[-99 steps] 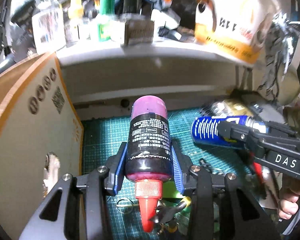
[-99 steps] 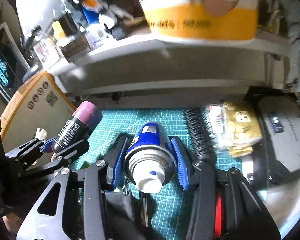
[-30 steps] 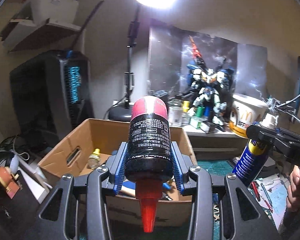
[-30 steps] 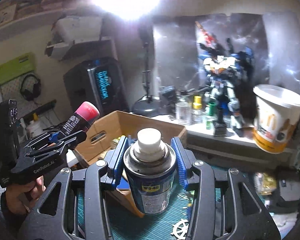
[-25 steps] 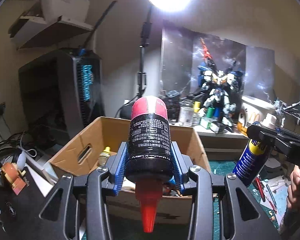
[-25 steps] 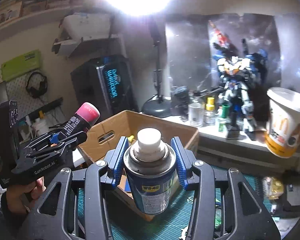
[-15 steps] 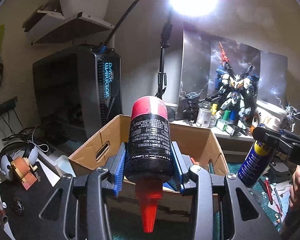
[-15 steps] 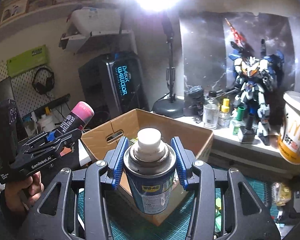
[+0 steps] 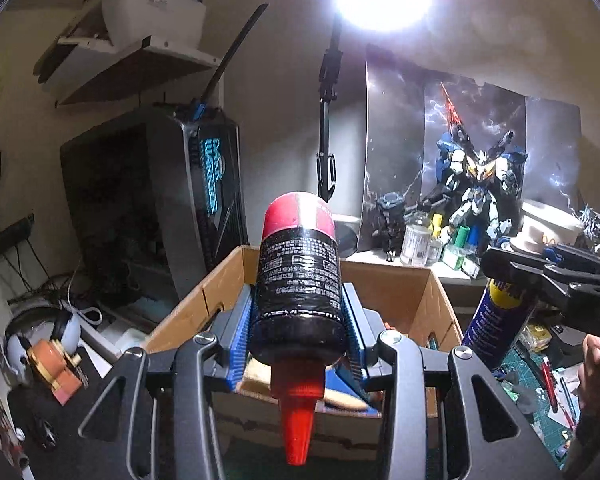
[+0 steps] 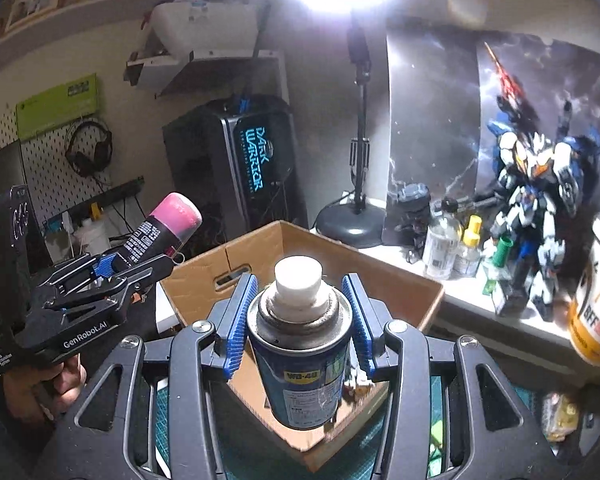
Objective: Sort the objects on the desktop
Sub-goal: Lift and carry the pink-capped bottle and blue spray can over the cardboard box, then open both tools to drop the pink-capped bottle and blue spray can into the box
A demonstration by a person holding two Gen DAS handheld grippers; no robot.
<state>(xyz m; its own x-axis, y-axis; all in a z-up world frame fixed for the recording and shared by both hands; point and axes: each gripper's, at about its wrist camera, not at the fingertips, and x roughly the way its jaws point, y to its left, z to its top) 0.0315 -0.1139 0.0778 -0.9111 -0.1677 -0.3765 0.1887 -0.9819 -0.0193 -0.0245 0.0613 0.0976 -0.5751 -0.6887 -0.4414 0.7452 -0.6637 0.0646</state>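
Observation:
My left gripper (image 9: 298,320) is shut on a black bottle (image 9: 298,280) with a pink base and a red nozzle pointing back at the camera. It is held in the air in front of an open cardboard box (image 9: 396,296). My right gripper (image 10: 300,316) is shut on a blue WD-40 spray can (image 10: 304,364) with a white cap, held upright above the near corner of the same box (image 10: 260,256). The can also shows in the left wrist view (image 9: 496,328), right of the box. The left gripper with the bottle (image 10: 160,236) shows at the left of the right wrist view.
A black computer tower (image 10: 240,160) stands behind the box. A desk lamp (image 10: 356,216), small bottles (image 10: 440,244), a robot figure (image 10: 536,200) and a paper cup (image 10: 596,300) line the white shelf. Headphones (image 9: 40,340) lie left. A green cutting mat (image 9: 540,392) with small tools lies right.
Both grippers have lifted their objects off the green mat and swung left toward the cardboard box. In the last second the box has come closer in both views.

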